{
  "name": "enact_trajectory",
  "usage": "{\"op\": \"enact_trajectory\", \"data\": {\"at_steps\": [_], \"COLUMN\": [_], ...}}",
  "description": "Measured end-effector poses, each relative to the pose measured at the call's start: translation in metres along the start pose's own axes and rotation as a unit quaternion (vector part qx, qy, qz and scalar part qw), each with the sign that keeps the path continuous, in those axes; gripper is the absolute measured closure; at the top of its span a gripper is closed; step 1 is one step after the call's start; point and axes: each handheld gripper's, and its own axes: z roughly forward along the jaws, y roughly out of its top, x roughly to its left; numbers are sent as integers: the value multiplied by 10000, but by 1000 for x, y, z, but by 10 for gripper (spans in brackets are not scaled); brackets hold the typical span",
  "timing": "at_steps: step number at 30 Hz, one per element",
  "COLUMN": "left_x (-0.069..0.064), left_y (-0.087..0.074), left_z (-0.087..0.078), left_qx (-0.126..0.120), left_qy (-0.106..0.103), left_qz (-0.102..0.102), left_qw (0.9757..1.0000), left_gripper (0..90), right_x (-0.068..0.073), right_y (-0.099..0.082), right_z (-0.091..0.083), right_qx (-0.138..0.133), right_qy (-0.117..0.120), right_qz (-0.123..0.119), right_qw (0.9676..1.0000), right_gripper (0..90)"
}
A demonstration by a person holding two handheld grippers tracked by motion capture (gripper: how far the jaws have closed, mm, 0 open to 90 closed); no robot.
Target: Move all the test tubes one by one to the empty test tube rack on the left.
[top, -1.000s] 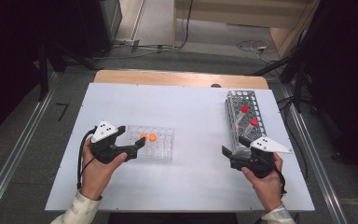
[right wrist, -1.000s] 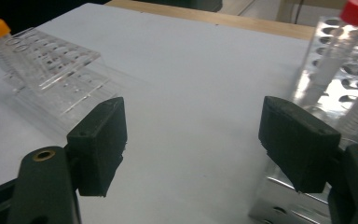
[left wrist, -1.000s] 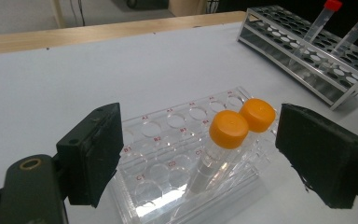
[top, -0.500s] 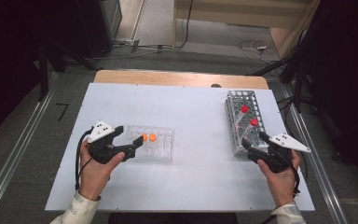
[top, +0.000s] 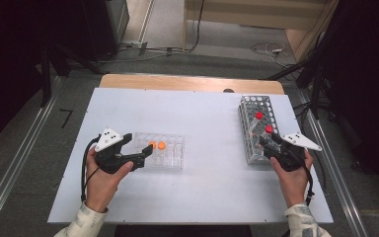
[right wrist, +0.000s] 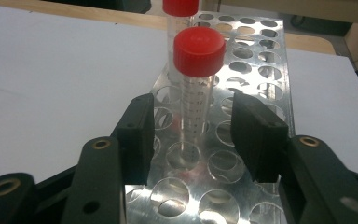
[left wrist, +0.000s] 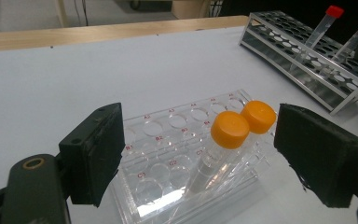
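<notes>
A clear plastic rack holds two orange-capped tubes. My left gripper is open at the rack's left end, one jaw on each side of those tubes without touching them. At the right, a metal rack holds two red-capped tubes. The nearer red-capped tube stands between the jaws of my right gripper. Those jaws have just been closing, and a gap still shows on each side of the tube.
The second red-capped tube stands just behind the first. The white tabletop lies bare between the two racks. A wooden strip runs along the far edge. Cables lie on the floor beyond.
My right gripper has shifted right and forward over the near end of the metal rack, and its jaws have narrowed around the near red-capped tube. The left hand has kept still.
</notes>
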Motion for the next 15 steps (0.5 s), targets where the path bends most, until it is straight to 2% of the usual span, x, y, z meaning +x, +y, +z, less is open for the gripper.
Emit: {"op": "enact_trajectory", "data": {"at_steps": [6, 15], "left_x": [1, 0], "left_y": [1, 1], "left_z": [-1, -2], "left_qx": [-15, -29], "left_qy": [13, 26], "left_qz": [3, 21], "left_qw": [10000, 10000], "left_gripper": [167, 167], "right_x": [-2, -3], "right_y": [1, 2], "right_z": [9, 14], "right_qx": [39, 76], "right_qy": [-69, -6], "right_qz": [-19, -23], "right_qw": [10000, 10000], "right_gripper": [560, 706]}}
